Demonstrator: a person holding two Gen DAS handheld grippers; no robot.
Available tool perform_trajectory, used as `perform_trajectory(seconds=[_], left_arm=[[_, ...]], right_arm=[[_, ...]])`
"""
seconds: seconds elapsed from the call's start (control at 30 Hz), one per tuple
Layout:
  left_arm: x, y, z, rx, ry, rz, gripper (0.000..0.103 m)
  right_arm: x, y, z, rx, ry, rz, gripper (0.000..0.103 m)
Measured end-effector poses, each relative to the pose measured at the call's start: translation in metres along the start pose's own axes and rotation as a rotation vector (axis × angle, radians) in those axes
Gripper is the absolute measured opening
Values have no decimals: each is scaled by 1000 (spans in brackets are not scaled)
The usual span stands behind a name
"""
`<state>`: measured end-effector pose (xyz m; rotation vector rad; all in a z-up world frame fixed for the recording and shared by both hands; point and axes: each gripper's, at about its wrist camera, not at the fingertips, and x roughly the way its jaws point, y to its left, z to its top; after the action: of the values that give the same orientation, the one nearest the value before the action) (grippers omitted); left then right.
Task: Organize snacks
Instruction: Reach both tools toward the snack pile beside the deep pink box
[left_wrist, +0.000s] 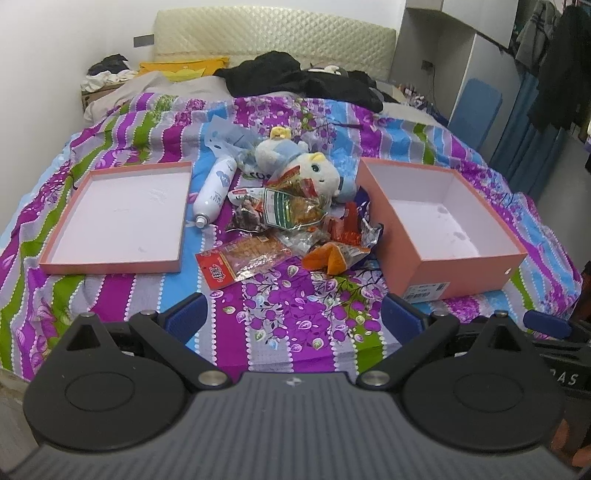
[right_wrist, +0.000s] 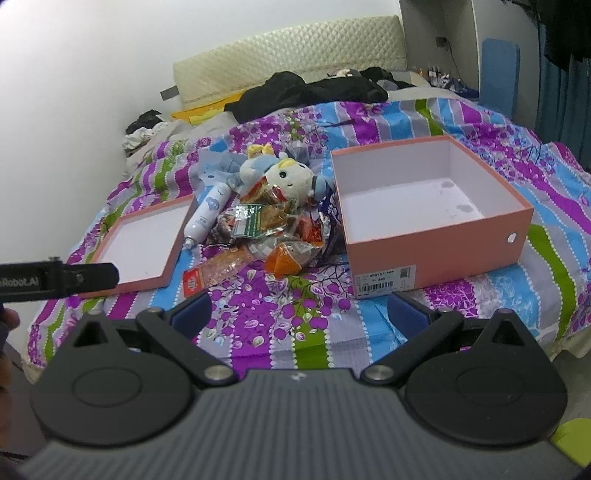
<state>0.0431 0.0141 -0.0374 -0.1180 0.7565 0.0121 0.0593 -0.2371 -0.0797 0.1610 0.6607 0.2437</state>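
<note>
Well short of the snack pile (left_wrist: 291, 225), both claws — left claw (left_wrist: 293, 317), right claw (right_wrist: 301, 314) — spread wide, empty.

Plush toy (left_wrist: 314, 173) lower half buried under snack packets (left_wrist: 291, 218); packet labels illegible.

You are in a bedroom at home: a bed (left_wrist: 295, 325) with a padded headboard (left_wrist: 273, 33), and hanging clothes (left_wrist: 557, 62).

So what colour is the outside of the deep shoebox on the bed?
Salmon pink outside, white inside; the shoebox shows best in the right wrist view.
</note>
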Motion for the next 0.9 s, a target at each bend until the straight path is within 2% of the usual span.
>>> perform_trajectory(seconds=[0.17,0.33,0.4,0.57,0.9], left_arm=[[30,6,5,6,28,-1,102],[73,17,13,23,65,-6,102],[92,20,16,51,75,-4,102],[146,38,28,95,106,-35,100],[258,70,58,243,168,-86,100]], right_arm=[[26,-4,1,8,32,9,103],[60,-3,2,5,76,55,94],[73,1,4,-18,90,66,80],[107,11,6,-44,108,76,68],[186,31,6,-101,126,101,67]])
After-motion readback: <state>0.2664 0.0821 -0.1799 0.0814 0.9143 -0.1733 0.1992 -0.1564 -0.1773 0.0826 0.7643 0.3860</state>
